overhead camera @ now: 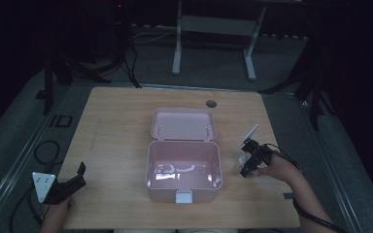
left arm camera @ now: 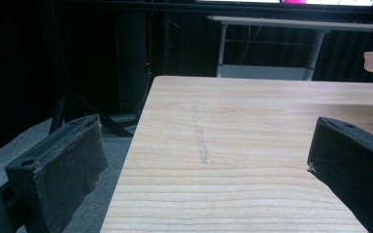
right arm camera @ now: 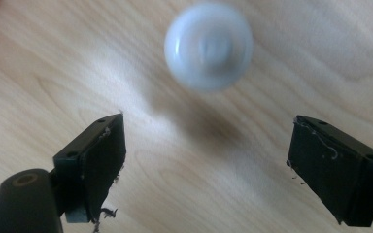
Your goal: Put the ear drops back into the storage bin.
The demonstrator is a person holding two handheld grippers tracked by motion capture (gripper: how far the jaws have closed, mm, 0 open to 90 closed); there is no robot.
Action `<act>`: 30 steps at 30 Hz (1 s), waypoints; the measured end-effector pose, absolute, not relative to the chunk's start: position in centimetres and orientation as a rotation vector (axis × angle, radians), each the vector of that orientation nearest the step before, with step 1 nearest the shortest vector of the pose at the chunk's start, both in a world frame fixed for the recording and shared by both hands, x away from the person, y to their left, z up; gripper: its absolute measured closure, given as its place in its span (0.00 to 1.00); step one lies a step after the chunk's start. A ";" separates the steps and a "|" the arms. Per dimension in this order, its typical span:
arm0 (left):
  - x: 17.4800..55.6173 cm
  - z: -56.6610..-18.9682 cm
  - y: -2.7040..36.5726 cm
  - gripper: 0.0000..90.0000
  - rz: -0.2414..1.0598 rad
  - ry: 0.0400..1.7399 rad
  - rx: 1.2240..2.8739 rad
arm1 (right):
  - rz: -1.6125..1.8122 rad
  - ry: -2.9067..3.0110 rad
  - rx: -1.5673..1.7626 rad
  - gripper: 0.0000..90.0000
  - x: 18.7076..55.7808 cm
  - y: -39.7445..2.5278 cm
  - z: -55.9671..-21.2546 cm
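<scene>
The wooden table [overhead camera: 116,145] occupied the centre of the high view. At mid-frame on it stood a pink plastic box [overhead camera: 183,170], open, with its hinged lid [overhead camera: 183,124] laid back toward the top of the frame and a white latch [overhead camera: 184,196] on its lower wall.

The left gripper [overhead camera: 80,175] sat at the lower left of the high view, over the table's edge; its jaws stood wide apart with nothing between them.

The right gripper [overhead camera: 246,166] was at centre right, just right of the box, jaws spread and empty.

A small white round object [right arm camera: 208,46], blurred, lay on the table in the upper centre of the right gripper view, ahead of the jaws and not touching them.
</scene>
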State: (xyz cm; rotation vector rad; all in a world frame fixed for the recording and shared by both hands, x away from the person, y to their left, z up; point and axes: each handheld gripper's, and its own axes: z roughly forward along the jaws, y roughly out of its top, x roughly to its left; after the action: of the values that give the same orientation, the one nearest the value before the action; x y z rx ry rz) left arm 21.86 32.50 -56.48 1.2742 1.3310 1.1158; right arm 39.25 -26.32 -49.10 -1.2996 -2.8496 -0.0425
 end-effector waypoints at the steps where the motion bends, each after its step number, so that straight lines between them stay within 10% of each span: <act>1: 21.9 -56.5 32.5 0.00 1.116 1.331 1.275 | -0.042 -2.850 -1.300 0.18 39.3 -26.3 -49.1; 22: 21.9 -56.5 32.5 0.00 1.116 1.327 1.279 | 0.064 -2.829 -1.242 0.64 42.2 -23.6 -50.2; 30: 21.9 -56.5 32.5 0.00 1.116 1.327 1.279 | 0.103 -2.914 -1.126 0.66 41.8 -23.1 -50.0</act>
State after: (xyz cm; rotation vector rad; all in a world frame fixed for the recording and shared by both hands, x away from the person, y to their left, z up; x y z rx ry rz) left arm 21.86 32.48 -56.48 1.2789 1.3269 1.1157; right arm 41.76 -23.14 -50.03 -1.1256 -2.9138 0.1028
